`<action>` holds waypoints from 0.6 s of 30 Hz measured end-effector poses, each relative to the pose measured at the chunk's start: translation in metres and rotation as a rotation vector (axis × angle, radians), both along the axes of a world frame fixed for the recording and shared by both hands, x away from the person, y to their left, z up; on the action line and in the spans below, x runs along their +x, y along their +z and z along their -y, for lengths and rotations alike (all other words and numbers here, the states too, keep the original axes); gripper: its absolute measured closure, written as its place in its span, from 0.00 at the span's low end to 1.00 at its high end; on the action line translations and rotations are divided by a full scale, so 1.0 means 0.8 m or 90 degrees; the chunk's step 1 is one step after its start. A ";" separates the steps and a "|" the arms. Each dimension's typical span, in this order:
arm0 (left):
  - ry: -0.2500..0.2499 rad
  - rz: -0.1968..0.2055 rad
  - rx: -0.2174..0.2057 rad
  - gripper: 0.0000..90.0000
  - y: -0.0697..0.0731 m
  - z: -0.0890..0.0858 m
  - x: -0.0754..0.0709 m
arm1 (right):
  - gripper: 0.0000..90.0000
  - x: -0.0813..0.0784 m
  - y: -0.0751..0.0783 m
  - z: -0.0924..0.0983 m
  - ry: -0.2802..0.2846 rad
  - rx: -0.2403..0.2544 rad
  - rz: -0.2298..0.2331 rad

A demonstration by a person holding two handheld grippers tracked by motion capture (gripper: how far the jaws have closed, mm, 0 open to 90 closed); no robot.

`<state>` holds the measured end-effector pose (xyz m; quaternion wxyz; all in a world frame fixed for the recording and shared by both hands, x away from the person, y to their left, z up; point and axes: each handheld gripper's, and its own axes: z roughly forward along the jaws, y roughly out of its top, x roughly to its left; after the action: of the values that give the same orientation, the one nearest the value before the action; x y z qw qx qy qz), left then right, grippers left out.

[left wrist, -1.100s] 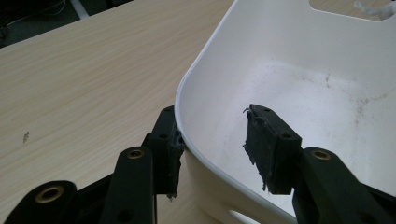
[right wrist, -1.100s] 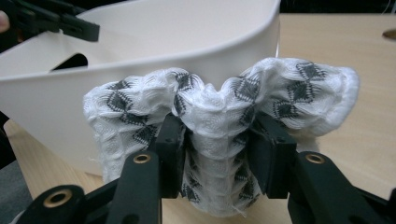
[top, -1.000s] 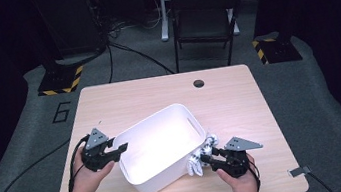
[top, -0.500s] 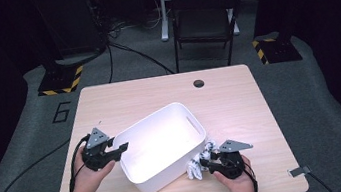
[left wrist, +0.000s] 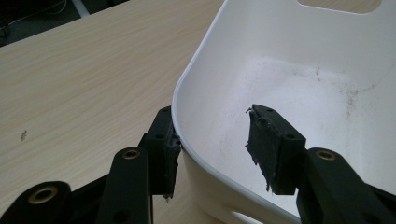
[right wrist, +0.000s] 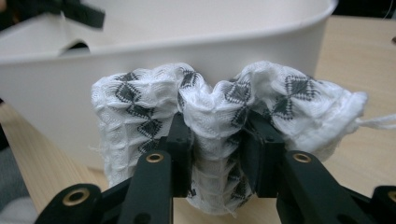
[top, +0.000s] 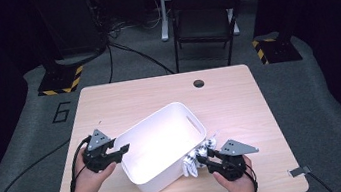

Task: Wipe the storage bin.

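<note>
Table (top: pixel 239 96): light wood, with a cable hole (top: pixel 199 83) near the far edge. Beyond it stood a black chair (top: pixel 203 20) and two stands with yellow-black striped feet (top: pixel 59 82); a "6" (top: pixel 62 111) was marked on the grey floor at left.

Bin (top: pixel 163 145): white plastic, sat skewed at the near middle of the table, empty inside apart from some faint stains on the bottom.

Cloth (top: pixel 198 156): white with a black diamond pattern, bunched up, outside the bin against its near-right wall, at table level.

Right gripper (top: pixel 206 159): jaws had just been closing, and the right gripper view showed a fold of cloth (right wrist: pixel 219 121) pinched between them. Gripping the cloth.

Left gripper (top: pixel 121 151): jaws straddled the bin's left rim, one pad (left wrist: pixel 166 154) against the outer wall, the other (left wrist: pixel 268 144) hanging inside clear of the wall. Not clamped, more a brace than a grip.

Progress, my read: job looked like getting the cloth into the bin. The pick was done; the lift over the wall and the drop inside were left, so early to mid.

In the way: the bin's near-right wall stood right between cloth and interior. Loose ends of the cloth and a stray thread at right could snag on the rim. Nothing else sat near.
</note>
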<state>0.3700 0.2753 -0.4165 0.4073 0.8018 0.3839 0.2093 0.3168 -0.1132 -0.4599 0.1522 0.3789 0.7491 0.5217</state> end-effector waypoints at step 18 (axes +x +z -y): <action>-0.003 -0.007 -0.009 0.59 0.001 -0.002 0.001 | 0.75 0.026 -0.056 -0.017 0.052 -0.080 -0.139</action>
<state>0.3707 0.2767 -0.4159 0.4117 0.8008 0.3856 0.2013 0.3380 -0.0998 -0.5043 0.0717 0.3923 0.8070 0.4355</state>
